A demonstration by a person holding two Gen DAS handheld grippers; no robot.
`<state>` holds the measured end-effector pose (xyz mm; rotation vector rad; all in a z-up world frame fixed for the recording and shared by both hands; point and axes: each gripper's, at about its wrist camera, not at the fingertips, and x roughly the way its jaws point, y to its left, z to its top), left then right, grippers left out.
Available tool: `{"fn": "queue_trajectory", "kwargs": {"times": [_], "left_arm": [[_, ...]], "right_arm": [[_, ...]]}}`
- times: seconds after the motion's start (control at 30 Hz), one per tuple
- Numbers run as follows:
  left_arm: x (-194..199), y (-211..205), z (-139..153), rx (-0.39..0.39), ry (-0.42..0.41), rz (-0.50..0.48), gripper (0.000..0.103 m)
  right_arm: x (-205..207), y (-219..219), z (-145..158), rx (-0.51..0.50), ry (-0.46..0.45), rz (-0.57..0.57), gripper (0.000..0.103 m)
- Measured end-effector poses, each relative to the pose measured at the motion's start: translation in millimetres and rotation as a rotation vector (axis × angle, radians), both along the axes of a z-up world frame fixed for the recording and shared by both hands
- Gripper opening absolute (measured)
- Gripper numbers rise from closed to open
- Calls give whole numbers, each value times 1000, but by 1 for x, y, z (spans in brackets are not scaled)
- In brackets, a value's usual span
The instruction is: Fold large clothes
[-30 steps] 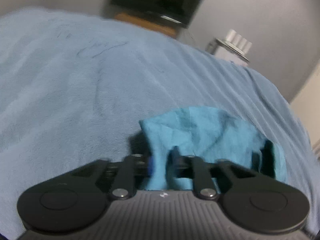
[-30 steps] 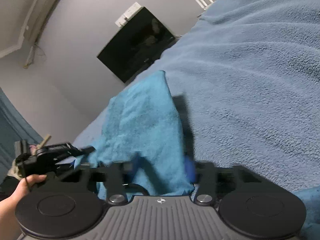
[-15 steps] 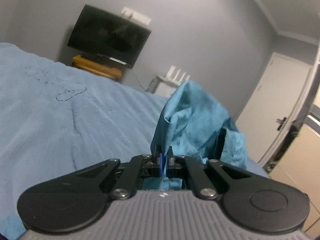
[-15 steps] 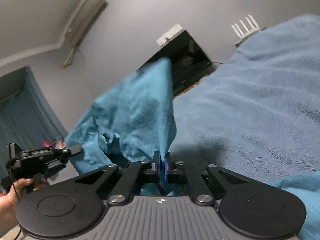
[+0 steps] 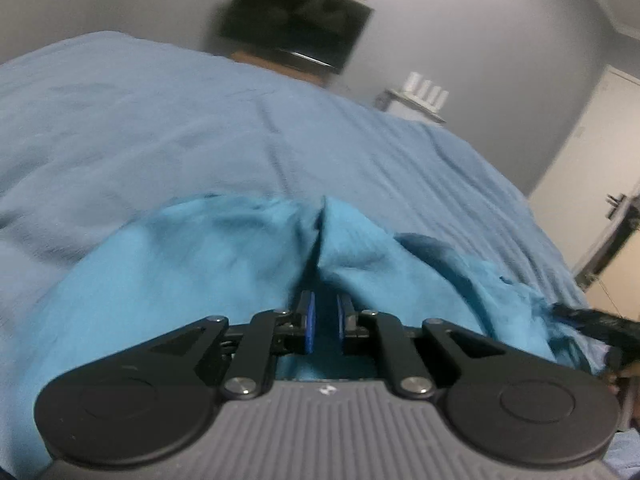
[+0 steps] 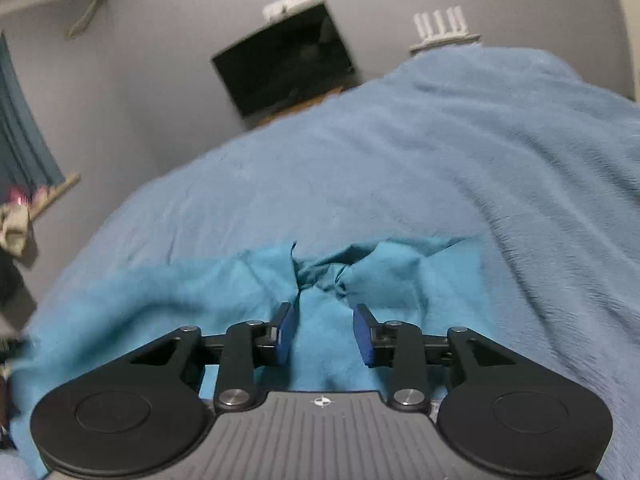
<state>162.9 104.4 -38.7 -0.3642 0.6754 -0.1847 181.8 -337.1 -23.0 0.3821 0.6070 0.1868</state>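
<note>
Low in both frames, the rumpled teal cotton garment [image 5: 192, 276] lies on the blue fleece bed [image 6: 400, 168], left tongs [image 5: 323, 322] narrowly parted, right tongs [image 6: 325, 334] spread over it.

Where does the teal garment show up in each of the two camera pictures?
Left wrist: the garment fills the lower middle, bunched around the left gripper.
Right wrist: the garment spreads across the lower left and middle, under the right gripper.
Shared landmark: the black TV on the grey wall.
</note>
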Motion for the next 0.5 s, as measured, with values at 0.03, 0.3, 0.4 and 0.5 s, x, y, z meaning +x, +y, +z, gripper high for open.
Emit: {"fn": "queue_trajectory", "kwargs": {"times": [0.03, 0.3, 0.4, 0.5], "left_arm": [[-9, 1, 5, 2, -21, 14, 23], [-26, -66, 36, 54, -116, -31, 71], [-19, -107, 15, 107, -42, -133, 71], [-13, -136, -16, 250, 86, -193, 71]], "right_arm": [[-7, 2, 5, 9, -21, 3, 47], [-35, 96, 33, -174, -147, 274, 58], [-47, 129, 27, -274, -145, 359, 58], [-42, 152, 12, -397, -43, 382, 58]]}}
